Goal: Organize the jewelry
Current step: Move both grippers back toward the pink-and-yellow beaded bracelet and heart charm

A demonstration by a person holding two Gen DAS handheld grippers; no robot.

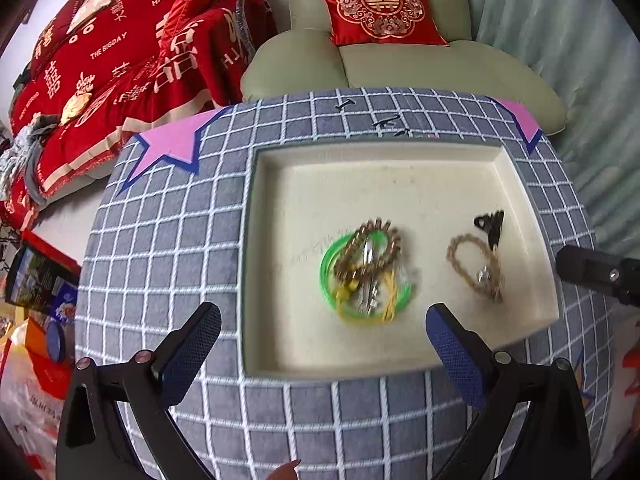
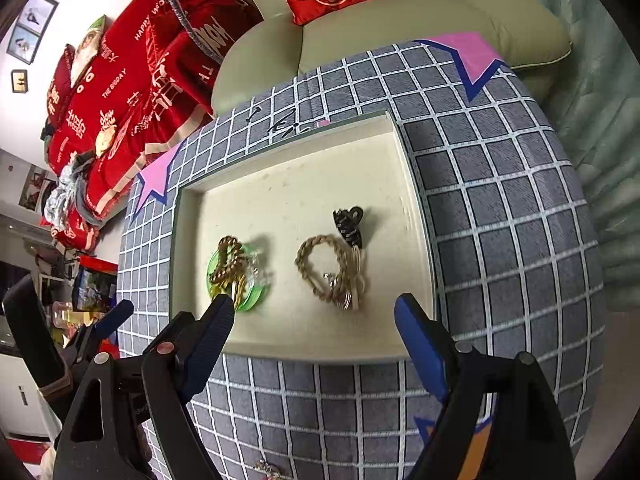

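Observation:
A cream tray point(image 1: 384, 176) point(image 2: 280, 196) lies on the checked table. In it a green bangle point(image 1: 326, 276) point(image 2: 256, 300) holds a tangle of brown beads, yellow cord and silver pieces point(image 1: 370, 256) point(image 2: 230, 260). To its right lie a twisted gold-brown bracelet point(image 1: 474, 268) point(image 2: 324, 260) and a small black clip point(image 1: 490, 226) point(image 2: 350, 220). My left gripper point(image 1: 322, 332) is open and empty over the tray's near edge, below the bangle. My right gripper point(image 2: 314, 320) is open and empty over the near edge, below the bracelet.
Small dark hairpins point(image 1: 386, 122) point(image 2: 282, 126) lie on the grey checked cloth point(image 1: 168, 240) point(image 2: 500, 220) beyond the tray. A green armchair with a red cushion point(image 1: 378, 4) stands behind. Red bedding point(image 1: 120, 60) is at the left. A piece of jewelry point(image 2: 268, 470) lies at the table's near edge.

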